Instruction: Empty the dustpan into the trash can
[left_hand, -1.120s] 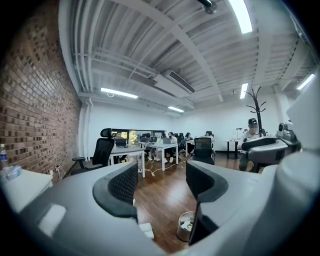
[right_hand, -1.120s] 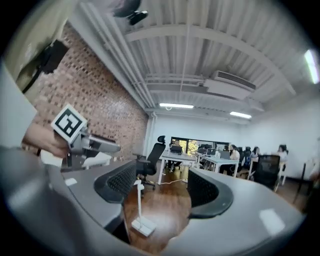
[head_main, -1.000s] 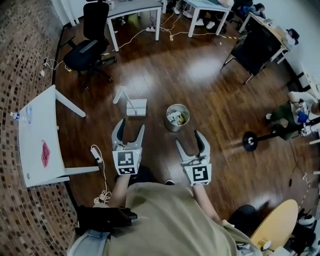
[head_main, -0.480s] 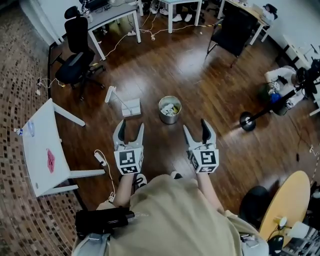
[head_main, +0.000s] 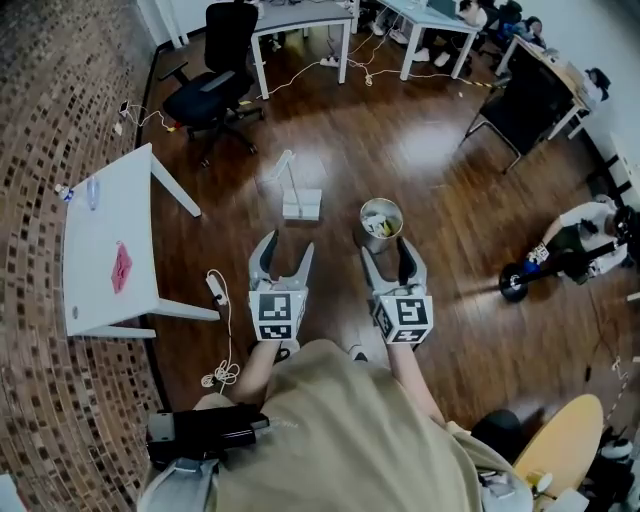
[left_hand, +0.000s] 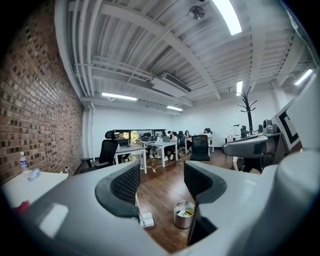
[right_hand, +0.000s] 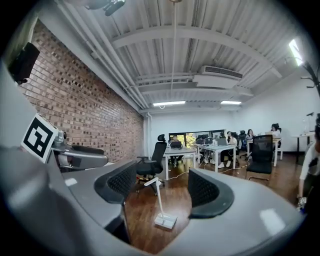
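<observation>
Both my grippers hang empty at about waist height. The left gripper (head_main: 286, 250) has its jaws spread, though they have just been narrowing a little with nothing between them, and the right gripper (head_main: 386, 256) also has its jaws apart on bare air. The white dustpan (head_main: 302, 206) stands on the wooden floor (head_main: 450, 150) just ahead of my left gripper with its thin handle (head_main: 283, 168) upright. The metal trash can (head_main: 381, 218) sits just beside it, ahead of my right gripper, with litter inside. The pan is too small here for me to tell whether it holds anything, so this fits either a pan waiting to be tipped or one already emptied and set back down. Either way, I judge that handle top-heavy and easy to knock, so my left should move gently around it.
</observation>
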